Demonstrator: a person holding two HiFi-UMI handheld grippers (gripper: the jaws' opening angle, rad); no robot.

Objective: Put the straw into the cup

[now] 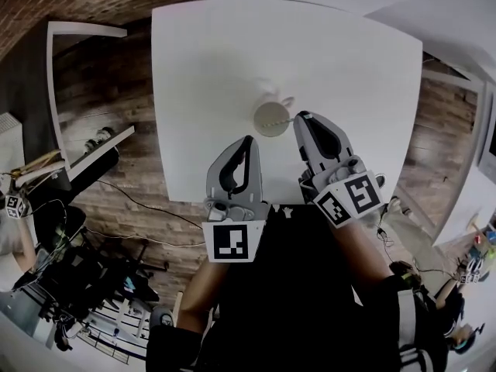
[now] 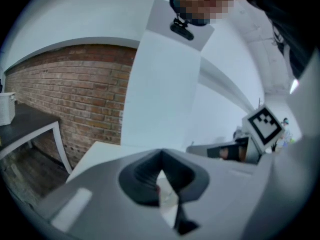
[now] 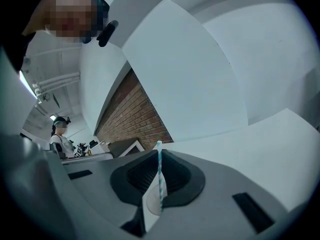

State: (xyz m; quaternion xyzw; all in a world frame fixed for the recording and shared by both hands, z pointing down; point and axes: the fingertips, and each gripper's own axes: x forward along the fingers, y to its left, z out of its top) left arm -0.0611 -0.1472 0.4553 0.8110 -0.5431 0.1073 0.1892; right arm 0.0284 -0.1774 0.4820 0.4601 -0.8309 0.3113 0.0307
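A small pale cup (image 1: 271, 119) stands on the white table (image 1: 325, 53), near its front edge. The teal-and-white striped straw (image 1: 274, 122) lies across the cup's mouth. My right gripper (image 1: 301, 118) is at the cup's right rim. In the right gripper view the straw (image 3: 160, 174) runs up the seam between the nearly closed jaws, its top above the fingertips, its lower end in the cup (image 3: 151, 204). My left gripper (image 1: 248, 140) hangs just left of and nearer than the cup, shut and empty. Its jaws (image 2: 161, 153) meet at a point.
A white frame (image 1: 77, 31) stands on the wood floor to the left, with cables and equipment (image 1: 70, 270) below it. A brick wall (image 2: 75, 94) lies beyond. Another person (image 3: 60, 136) stands far off. The right gripper's marker cube (image 2: 263, 125) shows in the left gripper view.
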